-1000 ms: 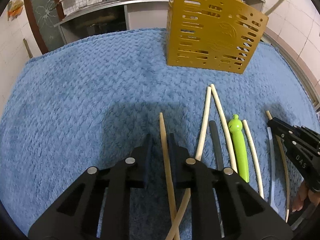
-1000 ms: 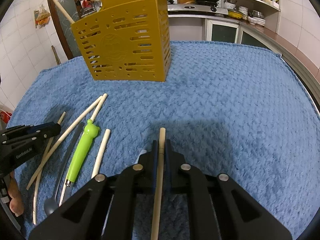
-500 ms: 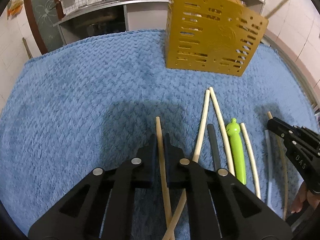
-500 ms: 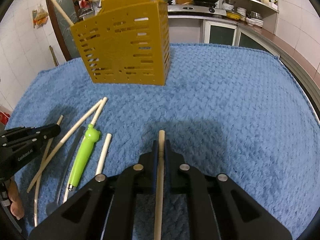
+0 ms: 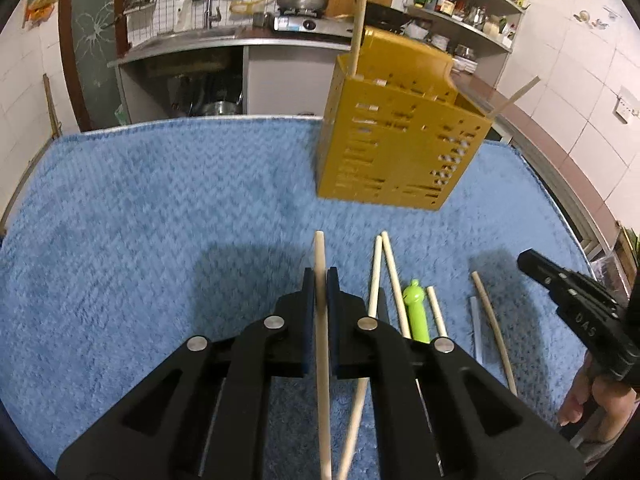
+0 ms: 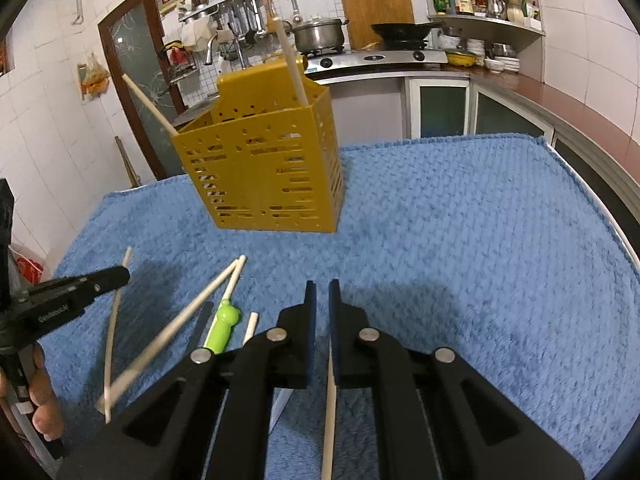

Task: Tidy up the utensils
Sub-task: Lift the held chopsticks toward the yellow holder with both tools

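My left gripper (image 5: 319, 285) is shut on a pale chopstick (image 5: 320, 264) and holds it above the blue mat, its tip toward the yellow utensil holder (image 5: 396, 148). My right gripper (image 6: 321, 295) is nearly shut; a chopstick (image 6: 330, 412) runs against its right finger low down, with no tip past the fingertips. Two chopsticks stand in the holder (image 6: 268, 172). Several chopsticks (image 5: 390, 276), a green-handled utensil (image 5: 415, 312) and a grey one (image 5: 476, 332) lie on the mat.
A blue towel mat (image 5: 160, 220) covers the table. The right gripper shows at the right edge of the left wrist view (image 5: 576, 312); the left gripper shows at the left edge of the right wrist view (image 6: 68, 300). Kitchen counters stand behind.
Both grippers have risen and tilted up, so the holder now appears farther and lower. The left one lifted its chopstick off the mat. The right chopstick has slid back in the fingers.
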Demonstrator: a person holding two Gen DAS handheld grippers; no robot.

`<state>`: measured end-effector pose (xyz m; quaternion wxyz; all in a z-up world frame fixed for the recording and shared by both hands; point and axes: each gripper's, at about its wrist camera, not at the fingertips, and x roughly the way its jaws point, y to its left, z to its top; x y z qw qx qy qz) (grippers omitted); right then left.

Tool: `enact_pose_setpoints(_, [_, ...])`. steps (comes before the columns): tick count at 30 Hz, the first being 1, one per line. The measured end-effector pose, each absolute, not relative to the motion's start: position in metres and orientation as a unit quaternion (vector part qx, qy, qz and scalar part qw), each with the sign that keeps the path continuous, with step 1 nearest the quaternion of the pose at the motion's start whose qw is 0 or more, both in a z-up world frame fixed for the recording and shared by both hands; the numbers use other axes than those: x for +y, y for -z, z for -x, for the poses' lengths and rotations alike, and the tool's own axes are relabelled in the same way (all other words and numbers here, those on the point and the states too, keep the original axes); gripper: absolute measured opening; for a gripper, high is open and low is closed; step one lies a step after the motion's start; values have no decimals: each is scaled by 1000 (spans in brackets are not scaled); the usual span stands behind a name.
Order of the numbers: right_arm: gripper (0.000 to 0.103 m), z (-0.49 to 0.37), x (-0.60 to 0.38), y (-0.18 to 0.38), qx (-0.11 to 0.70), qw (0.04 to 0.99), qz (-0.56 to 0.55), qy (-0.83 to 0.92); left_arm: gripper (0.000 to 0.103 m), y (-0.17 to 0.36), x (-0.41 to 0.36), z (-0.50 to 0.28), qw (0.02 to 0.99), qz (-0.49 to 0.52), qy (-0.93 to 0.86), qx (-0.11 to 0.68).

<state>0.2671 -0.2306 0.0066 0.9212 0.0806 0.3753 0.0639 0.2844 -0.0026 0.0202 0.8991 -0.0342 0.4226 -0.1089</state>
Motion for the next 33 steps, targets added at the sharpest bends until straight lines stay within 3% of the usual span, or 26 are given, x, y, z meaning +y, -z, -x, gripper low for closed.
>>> enact_pose_setpoints(14, [9, -278, -220, 27, 404, 912, -44, -50, 5, 13, 2, -305, 885, 34, 95, 455])
enact_pose_setpoints(15, [12, -278, -220, 27, 405, 912, -43, -51, 5, 15, 2, -305, 884, 33, 95, 456])
enact_pose_setpoints(17, [38, -276, -219, 28, 406, 912, -40, -51, 5, 17, 2, -305, 884, 31, 95, 457])
enact_pose_setpoints(18, [39, -275, -219, 29, 404, 912, -41, -51, 5, 16, 1, -305, 884, 29, 95, 457])
enact_pose_setpoints(21, [29, -274, -218, 31, 410, 910, -30, -47, 5, 16, -1, -303, 886, 24, 96, 454])
enact_pose_setpoints(22, [18, -274, -218, 31, 414, 908, -31, -51, 5, 16, -1, -302, 886, 23, 97, 453])
enact_pose_setpoints(23, [14, -273, -218, 32, 418, 907, -31, -51, 5, 16, -2, -302, 886, 24, 97, 453])
enact_pose_setpoints(33, [13, -279, -208, 43, 440, 897, -16, -41, 5, 17, -4, -302, 885, 20, 102, 454])
